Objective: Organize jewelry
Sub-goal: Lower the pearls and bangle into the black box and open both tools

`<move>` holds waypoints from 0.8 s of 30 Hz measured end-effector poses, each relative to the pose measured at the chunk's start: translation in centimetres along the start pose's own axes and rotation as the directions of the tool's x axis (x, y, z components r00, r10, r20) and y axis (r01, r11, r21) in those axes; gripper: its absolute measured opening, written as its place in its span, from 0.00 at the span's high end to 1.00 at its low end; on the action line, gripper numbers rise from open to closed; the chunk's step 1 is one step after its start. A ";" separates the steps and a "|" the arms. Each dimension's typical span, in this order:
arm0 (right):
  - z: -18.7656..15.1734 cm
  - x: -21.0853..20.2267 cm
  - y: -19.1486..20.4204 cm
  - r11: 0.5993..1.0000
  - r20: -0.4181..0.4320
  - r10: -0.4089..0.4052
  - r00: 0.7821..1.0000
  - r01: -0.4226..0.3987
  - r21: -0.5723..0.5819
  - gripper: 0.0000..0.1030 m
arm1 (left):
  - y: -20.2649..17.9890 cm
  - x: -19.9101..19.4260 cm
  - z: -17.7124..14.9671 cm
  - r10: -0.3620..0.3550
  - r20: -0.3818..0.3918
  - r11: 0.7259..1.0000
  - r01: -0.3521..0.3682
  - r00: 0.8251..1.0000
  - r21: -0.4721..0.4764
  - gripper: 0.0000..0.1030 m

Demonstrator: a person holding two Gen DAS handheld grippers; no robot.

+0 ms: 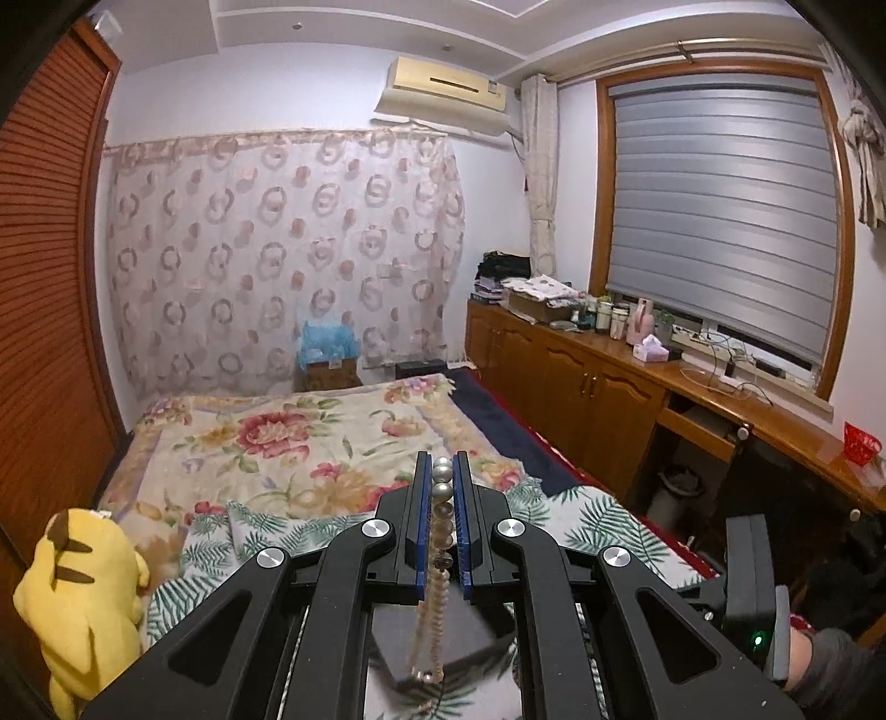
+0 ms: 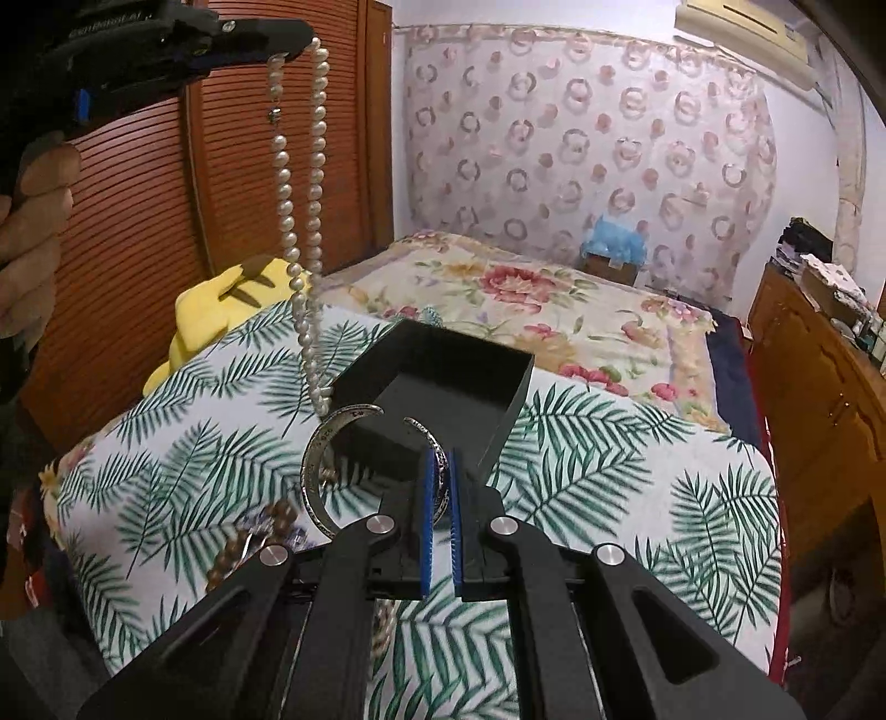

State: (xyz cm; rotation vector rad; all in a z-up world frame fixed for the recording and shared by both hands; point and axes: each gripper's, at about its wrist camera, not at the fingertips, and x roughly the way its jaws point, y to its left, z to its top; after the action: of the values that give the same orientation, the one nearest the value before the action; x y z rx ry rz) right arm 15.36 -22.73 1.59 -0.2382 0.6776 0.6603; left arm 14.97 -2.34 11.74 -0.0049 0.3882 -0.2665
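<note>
My left gripper (image 1: 441, 471) is shut on a pearl necklace (image 1: 441, 487), which hangs down in a long double strand. In the right wrist view that left gripper (image 2: 299, 44) is high at the upper left, and the pearl necklace (image 2: 285, 183) dangles to just left of an open black box (image 2: 443, 382). My right gripper (image 2: 441, 465) is shut on one end of a silver open cuff bangle (image 2: 313, 476), held just above the box's near corner. The black box (image 1: 470, 642) shows under the left gripper.
The box sits on a leaf-print cloth (image 2: 581, 471). A brown bead bracelet (image 2: 260, 531) lies on it at the lower left. A yellow plush toy (image 2: 216, 315) sits behind, a floral bed (image 2: 526, 299) beyond, wooden cabinets (image 2: 819, 399) right, louvred doors (image 2: 249, 166) left.
</note>
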 end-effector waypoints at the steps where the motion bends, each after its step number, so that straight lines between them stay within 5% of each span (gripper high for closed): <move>1: 0.2 0.3 -0.2 1.000 0.001 -0.002 1.000 0.002 0.005 0.94 | 0.1 0.4 0.2 0.001 -0.001 1.000 -0.001 1.000 -0.001 0.93; 13: 2.1 5.7 -1.7 0.998 -0.014 -0.031 0.999 0.032 0.058 0.94 | 1.7 5.9 -3.8 0.011 -0.129 0.999 -0.015 0.992 -0.034 0.90; 24: 1.8 10.8 -1.2 0.998 -0.079 -0.030 0.996 0.033 0.046 0.87 | 4.0 4.1 -10.6 0.046 -0.212 0.997 -0.056 0.976 -0.045 0.88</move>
State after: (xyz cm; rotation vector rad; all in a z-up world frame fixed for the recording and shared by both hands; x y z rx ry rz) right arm 23.36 -17.64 -4.01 -0.2313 0.7623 0.6065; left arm 15.66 0.99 0.17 -0.0165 0.6050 -0.2067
